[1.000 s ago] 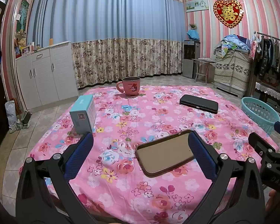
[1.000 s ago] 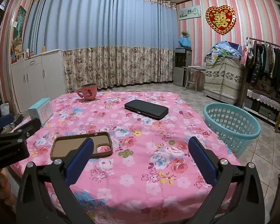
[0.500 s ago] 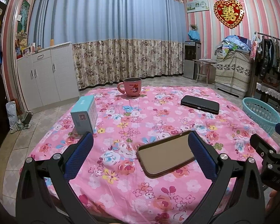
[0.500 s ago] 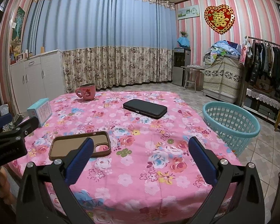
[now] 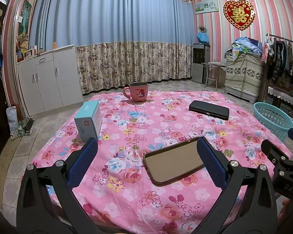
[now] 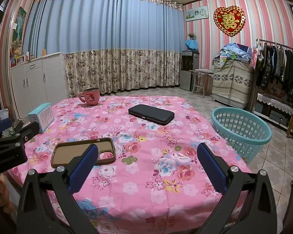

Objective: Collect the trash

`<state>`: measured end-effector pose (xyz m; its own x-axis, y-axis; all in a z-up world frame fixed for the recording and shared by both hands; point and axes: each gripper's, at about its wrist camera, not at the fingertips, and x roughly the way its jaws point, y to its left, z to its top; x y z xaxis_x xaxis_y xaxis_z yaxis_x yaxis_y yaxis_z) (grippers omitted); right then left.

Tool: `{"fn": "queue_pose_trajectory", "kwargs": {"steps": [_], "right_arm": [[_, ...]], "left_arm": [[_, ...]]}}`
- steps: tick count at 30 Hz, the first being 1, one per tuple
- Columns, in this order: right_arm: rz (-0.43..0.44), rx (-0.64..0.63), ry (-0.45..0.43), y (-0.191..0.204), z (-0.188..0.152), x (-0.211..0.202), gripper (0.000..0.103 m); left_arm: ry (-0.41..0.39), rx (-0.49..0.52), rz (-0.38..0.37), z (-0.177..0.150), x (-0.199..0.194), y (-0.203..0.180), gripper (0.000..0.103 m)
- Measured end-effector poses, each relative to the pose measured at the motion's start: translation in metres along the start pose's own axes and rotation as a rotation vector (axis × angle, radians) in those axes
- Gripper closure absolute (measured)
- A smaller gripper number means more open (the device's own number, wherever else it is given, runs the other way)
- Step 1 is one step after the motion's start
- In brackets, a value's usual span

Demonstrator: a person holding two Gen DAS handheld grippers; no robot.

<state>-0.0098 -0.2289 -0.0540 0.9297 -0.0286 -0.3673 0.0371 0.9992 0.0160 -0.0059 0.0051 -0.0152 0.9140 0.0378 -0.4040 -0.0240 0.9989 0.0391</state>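
A brown phone case (image 5: 173,160) lies on the pink floral tablecloth (image 5: 138,128) near the front edge; it also shows in the right wrist view (image 6: 82,153). A teal box (image 5: 88,120) stands at the left. A pink mug (image 5: 138,94) stands at the back. A black case (image 5: 209,112) lies at the right. A teal basket (image 6: 242,130) stands on the floor to the right of the table. My left gripper (image 5: 146,161) is open and empty above the front edge. My right gripper (image 6: 146,165) is open and empty to its right.
White cabinets (image 5: 48,80) stand at the left wall. Curtains cover the back wall. A clothes rack (image 6: 279,70) and a covered chest (image 6: 232,81) stand at the right. Tiled floor surrounds the low table.
Both grippers have drifted slightly; the views shift a little. Nothing on the table has moved.
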Motion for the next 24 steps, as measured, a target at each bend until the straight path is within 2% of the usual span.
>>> {"fn": "queue_pose_trajectory", "kwargs": {"steps": [24], "right_arm": [[-0.004, -0.001, -0.010, 0.0003, 0.0028, -0.0020, 0.004]], "left_arm": [[-0.005, 0.003, -0.005, 0.0029, -0.0027, -0.0025, 0.005]]}}
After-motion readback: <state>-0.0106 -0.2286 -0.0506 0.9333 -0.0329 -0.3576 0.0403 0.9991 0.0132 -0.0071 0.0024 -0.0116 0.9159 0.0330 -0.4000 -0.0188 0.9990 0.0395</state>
